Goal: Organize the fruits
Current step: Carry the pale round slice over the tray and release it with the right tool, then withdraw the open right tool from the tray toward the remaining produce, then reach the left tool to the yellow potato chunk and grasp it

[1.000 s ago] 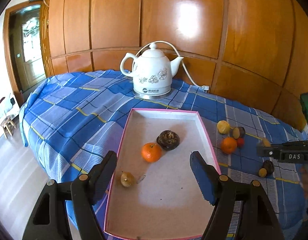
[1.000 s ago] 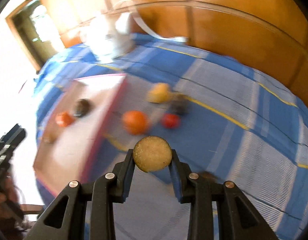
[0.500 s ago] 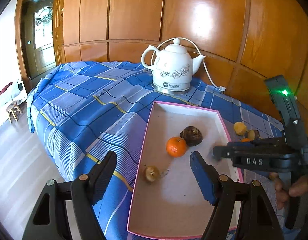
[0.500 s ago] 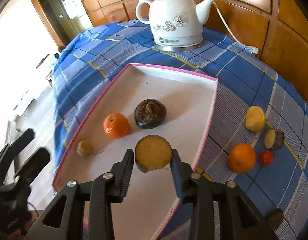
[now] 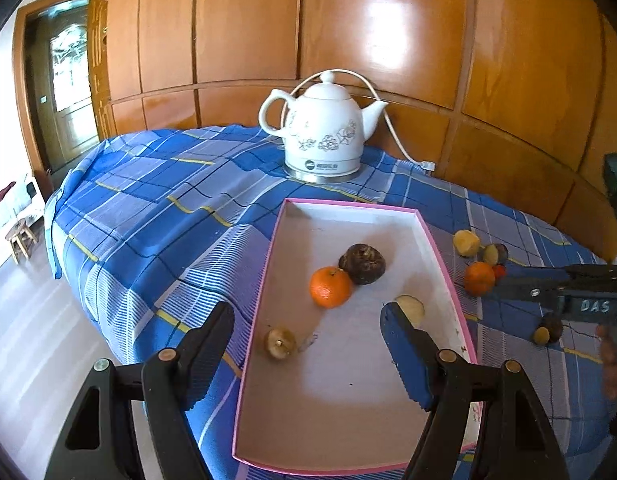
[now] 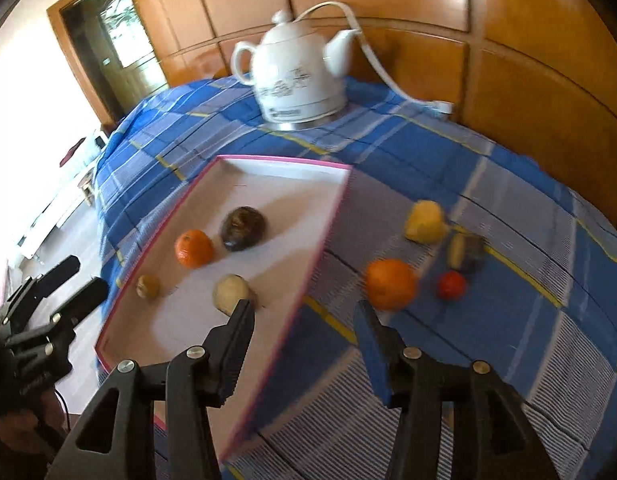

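Note:
A pink-rimmed tray [image 5: 286, 216] [image 6: 284, 163] lies on the blue checked cloth. In it sit an orange [image 5: 330, 287] [image 6: 194, 248], a dark brown fruit [image 5: 362, 263] [image 6: 243, 227], a small tan fruit [image 5: 279, 343] [image 6: 147, 286] and a pale cut fruit [image 5: 411, 307] [image 6: 231, 293]. My right gripper [image 6: 304, 316] hangs over the tray's right rim, its jaws opening with nothing between them; the cut fruit lies just beyond its left finger. My left gripper [image 5: 306, 340] stands open and empty over the tray's near end. Right of the tray lie another orange [image 6: 390, 283] [image 5: 479, 278], a red fruit [image 6: 451, 285], a yellow fruit [image 6: 425, 222] and a halved dark fruit [image 6: 464, 251].
A white kettle [image 5: 323, 136] [image 6: 298, 80] with a cord stands behind the tray, against the wooden wall panels. Two small fruits [image 5: 547, 330] lie near the right edge. A person's hand [image 5: 610, 364] holds the right gripper's handle. The floor drops away on the left.
The right gripper carried the cut fruit from the cloth over to the tray, let it go there and drew back to the right. The left gripper stayed open, its view shifting slightly left.

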`<state>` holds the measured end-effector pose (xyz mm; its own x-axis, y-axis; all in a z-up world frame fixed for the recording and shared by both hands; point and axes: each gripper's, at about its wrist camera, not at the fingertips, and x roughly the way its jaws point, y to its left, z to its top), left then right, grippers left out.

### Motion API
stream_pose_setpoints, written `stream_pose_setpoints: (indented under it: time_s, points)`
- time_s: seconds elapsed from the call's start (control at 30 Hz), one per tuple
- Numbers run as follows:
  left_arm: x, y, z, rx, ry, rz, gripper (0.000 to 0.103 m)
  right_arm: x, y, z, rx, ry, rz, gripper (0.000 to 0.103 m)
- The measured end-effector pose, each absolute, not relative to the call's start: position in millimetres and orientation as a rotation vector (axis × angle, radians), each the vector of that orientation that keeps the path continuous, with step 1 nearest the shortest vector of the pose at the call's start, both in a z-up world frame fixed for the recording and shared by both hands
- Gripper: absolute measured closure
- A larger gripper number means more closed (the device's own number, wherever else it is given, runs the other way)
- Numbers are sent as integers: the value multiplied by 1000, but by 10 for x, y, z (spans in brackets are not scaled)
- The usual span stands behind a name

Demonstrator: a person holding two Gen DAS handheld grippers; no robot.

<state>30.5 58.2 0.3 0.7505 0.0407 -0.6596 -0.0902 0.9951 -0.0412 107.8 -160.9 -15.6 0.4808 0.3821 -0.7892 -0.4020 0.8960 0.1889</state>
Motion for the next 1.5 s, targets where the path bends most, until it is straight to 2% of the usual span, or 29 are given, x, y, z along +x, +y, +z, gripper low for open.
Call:
stream_pose_setpoints:
  time_s: [0.43,0.7,0.9,0.97,1.03,1.5]
  points:
    - [295,277,16,6,724,17,27,1053,-2894,-72,22,922,227,51]
    - [319,119,-3,47,740,-5,27,1096,-3571,-316,92,943,74,51]
    - [395,8,-2,54,763,-51,33,1121,-3979,-491,271,991,-8,51]
    - [455,-21,-6,36,790,-82,40,1114,-3992,-485,284,987,-8,51]
    - [529,-64,4,16,816,-132,53,1118,-3980,-485,278,991,-7,51]
    - [1410,-650,84,14,916,-321,62,1117,-3944,-400,293,983,15,51]
